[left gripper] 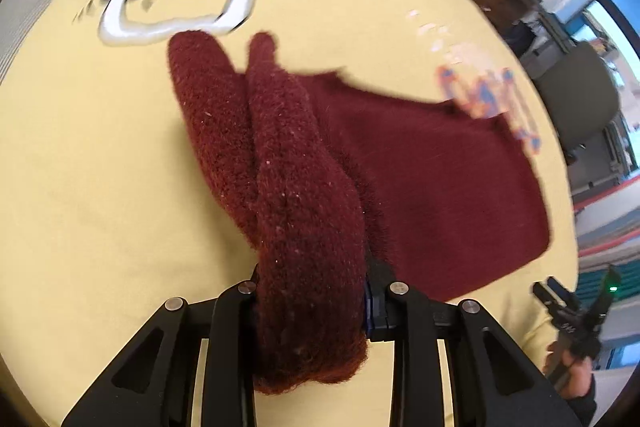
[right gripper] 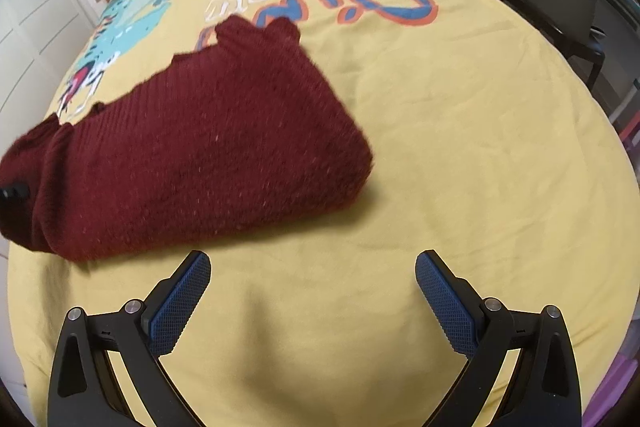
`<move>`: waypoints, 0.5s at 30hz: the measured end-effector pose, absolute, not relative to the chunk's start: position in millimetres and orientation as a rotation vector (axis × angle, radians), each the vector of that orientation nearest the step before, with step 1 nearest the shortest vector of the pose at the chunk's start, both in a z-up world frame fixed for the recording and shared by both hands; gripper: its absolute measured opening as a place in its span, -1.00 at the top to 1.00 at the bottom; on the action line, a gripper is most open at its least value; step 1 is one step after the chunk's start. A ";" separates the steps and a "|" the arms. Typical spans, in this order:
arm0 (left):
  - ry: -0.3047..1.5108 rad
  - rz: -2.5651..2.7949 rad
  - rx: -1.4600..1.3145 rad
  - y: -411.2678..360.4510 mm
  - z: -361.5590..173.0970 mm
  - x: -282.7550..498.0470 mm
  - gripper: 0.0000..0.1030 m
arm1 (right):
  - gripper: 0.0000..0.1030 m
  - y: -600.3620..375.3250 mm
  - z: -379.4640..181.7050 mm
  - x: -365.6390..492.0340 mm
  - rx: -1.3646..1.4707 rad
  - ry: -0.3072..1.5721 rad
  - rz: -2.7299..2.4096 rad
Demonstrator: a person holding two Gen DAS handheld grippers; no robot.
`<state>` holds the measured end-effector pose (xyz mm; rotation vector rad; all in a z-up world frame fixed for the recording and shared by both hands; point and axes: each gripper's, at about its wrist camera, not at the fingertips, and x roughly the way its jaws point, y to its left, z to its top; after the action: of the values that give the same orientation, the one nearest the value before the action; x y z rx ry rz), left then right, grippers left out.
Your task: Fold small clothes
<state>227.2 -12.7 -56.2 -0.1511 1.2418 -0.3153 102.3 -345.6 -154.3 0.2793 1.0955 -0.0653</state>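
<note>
garment: maroon knit sweater (right gripper: 200, 155) | state: partly folded, one end lifted | on: yellow sheet (right gripper: 460, 167)

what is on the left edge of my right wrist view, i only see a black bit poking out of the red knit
Observer: That is the left tongs, shut on a bunched end of the sweater.
Operator: is all of it off the sheet
Observer: No. From the left wrist, the far part lies flat on the yellow sheet, while the gripped end rises to the tongs.
Operator: what does it see of my side
Observer: At its lower right edge, the hand holding the right tongs shows beyond the sweater. Those tongs are open over bare sheet.
</note>
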 end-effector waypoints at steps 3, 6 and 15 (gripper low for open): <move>1.214 -0.378 -0.117 -51.9 -30.7 232.0 0.54 | -0.98 -355.5 -145.9 102.4 0.294 1.077 -0.074; 1.196 -0.437 -0.036 -107.2 -16.1 243.6 0.55 | -0.98 -367.5 -137.1 101.7 0.307 1.058 -0.087; 1.250 -0.566 0.122 -253.7 -52.5 234.8 0.56 | -0.98 -409.6 -119.1 93.6 0.321 1.029 -0.153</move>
<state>234.8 -253.7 -52.5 0.1219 1.2503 -0.5657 93.6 -409.6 -119.1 0.3209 1.0292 -0.1528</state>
